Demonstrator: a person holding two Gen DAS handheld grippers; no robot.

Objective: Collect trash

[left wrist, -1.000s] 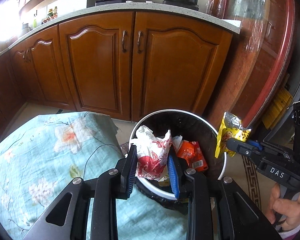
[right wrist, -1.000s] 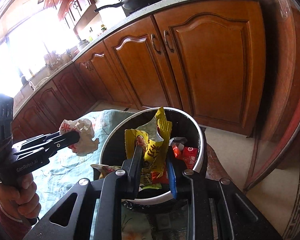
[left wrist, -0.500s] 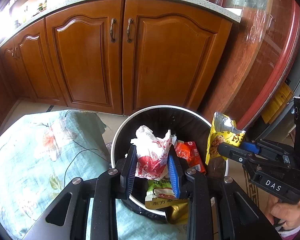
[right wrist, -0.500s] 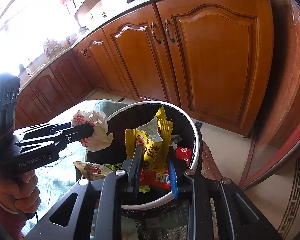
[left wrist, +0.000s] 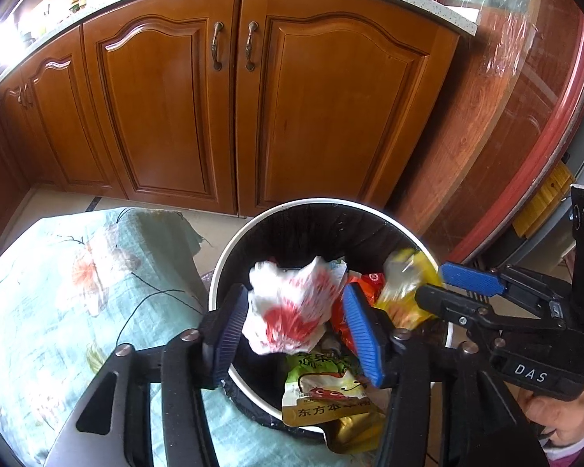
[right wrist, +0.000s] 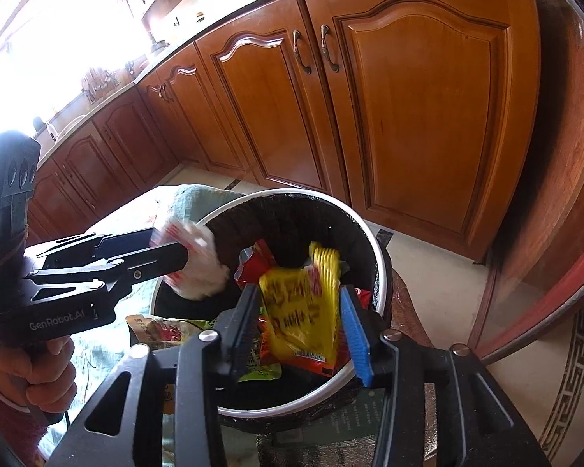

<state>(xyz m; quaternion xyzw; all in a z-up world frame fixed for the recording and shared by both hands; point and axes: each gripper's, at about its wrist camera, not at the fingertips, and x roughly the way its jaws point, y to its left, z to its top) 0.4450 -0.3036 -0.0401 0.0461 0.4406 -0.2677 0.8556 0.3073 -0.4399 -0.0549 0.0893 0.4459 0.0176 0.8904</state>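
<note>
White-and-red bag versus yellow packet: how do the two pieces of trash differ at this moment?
The white-and-red bag is crumpled soft plastic between the opening left gripper; the yellow packet is a flatter printed wrapper between the opening right gripper. Both are blurred above the trash bin, pads apparently clear of them.

My left gripper (left wrist: 296, 330) and right gripper (right wrist: 299, 330), clamped a second ago, are opening; the white-red bag (left wrist: 292, 311) and yellow wrapper (right wrist: 303, 311) blur loose between their pads.

"DAS" on right claw (left wrist: 428, 295), "GenRobot.AI" on left claw (right wrist: 183, 251)
</note>
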